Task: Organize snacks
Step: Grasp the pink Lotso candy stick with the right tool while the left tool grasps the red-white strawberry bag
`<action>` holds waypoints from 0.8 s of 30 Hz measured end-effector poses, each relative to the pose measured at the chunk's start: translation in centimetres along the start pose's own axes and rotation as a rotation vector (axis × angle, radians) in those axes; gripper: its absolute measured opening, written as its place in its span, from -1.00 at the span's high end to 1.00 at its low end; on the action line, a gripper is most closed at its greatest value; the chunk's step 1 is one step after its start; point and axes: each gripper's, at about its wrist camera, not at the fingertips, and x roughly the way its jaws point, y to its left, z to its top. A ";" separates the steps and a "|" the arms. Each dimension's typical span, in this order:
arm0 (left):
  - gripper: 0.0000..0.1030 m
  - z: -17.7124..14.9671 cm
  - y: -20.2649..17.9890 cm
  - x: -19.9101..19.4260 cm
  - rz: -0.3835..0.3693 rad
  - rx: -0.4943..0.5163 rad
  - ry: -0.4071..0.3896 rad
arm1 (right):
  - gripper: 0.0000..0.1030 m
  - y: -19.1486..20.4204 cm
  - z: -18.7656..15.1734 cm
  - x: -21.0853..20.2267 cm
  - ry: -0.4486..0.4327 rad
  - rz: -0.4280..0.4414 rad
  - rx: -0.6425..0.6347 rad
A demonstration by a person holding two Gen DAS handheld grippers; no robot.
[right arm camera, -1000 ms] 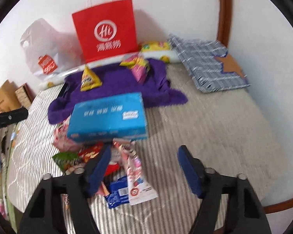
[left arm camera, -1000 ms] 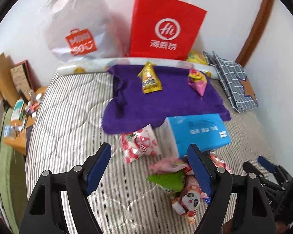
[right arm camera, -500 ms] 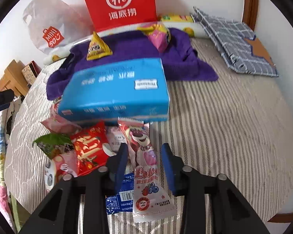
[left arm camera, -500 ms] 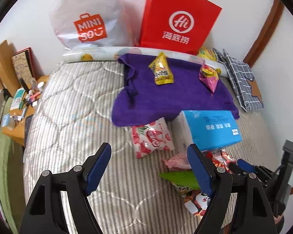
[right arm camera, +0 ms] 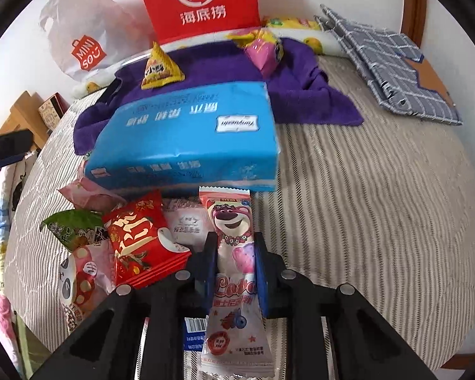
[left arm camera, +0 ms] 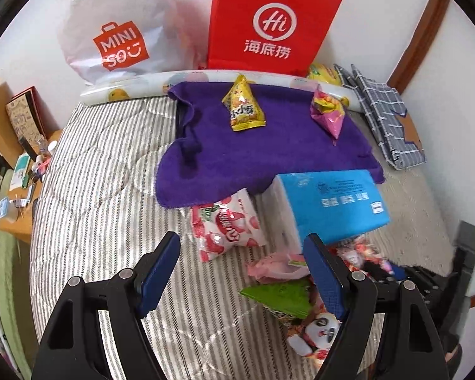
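Jaws of the left claw (left arm camera: 242, 272) are standing wide and empty over the bed (left arm camera: 104, 171). At 3 o'clock from it, the right claw (right arm camera: 236, 262) has just been closing and is now gripping the pink bear snack packet (right arm camera: 234, 272), lying just below the blue tissue pack (right arm camera: 186, 139), so lifting it out of the pile looks next.

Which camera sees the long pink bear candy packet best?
The right wrist view. The long pink bear-print candy packet lies whole in the middle, squeezed between the right gripper pads. In the left wrist view the left gripper's own finger and the other snacks hide it; I cannot pick it out.
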 end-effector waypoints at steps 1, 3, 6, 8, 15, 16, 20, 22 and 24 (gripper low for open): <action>-0.56 0.0 0.2 0.2 0.008 0.000 0.002 | 0.61 -0.3 0.0 -0.4 -0.008 -0.005 0.007; -0.56 0.0 1.0 1.0 0.027 -0.007 0.015 | 0.61 -0.9 0.1 -1.1 -0.026 -0.020 0.025; -0.50 0.1 2.1 2.5 0.010 -0.044 0.051 | 0.61 -2.0 0.3 -2.2 -0.055 -0.042 0.059; -0.50 0.1 2.5 3.6 -0.003 -0.052 0.067 | 0.61 -2.8 0.4 -2.7 -0.067 -0.061 0.085; -0.50 0.3 2.9 7.0 -0.028 -0.065 0.109 | 0.61 -4.3 0.6 -3.4 -0.078 -0.109 0.125; -0.50 0.4 2.9 7.5 -0.027 -0.068 0.114 | 0.61 -4.5 0.7 -3.3 -0.075 -0.115 0.129; -0.50 0.6 2.7 8.9 -0.023 -0.047 0.119 | 0.61 -5.1 0.8 -2.6 -0.056 -0.133 0.143; -0.50 0.6 2.7 9.7 -0.030 -0.038 0.141 | 0.61 -5.4 0.9 -2.3 -0.049 -0.138 0.148; -0.60 0.5 2.3 9.8 -0.022 -0.015 0.117 | 0.61 -5.6 0.9 -2.1 -0.044 -0.142 0.150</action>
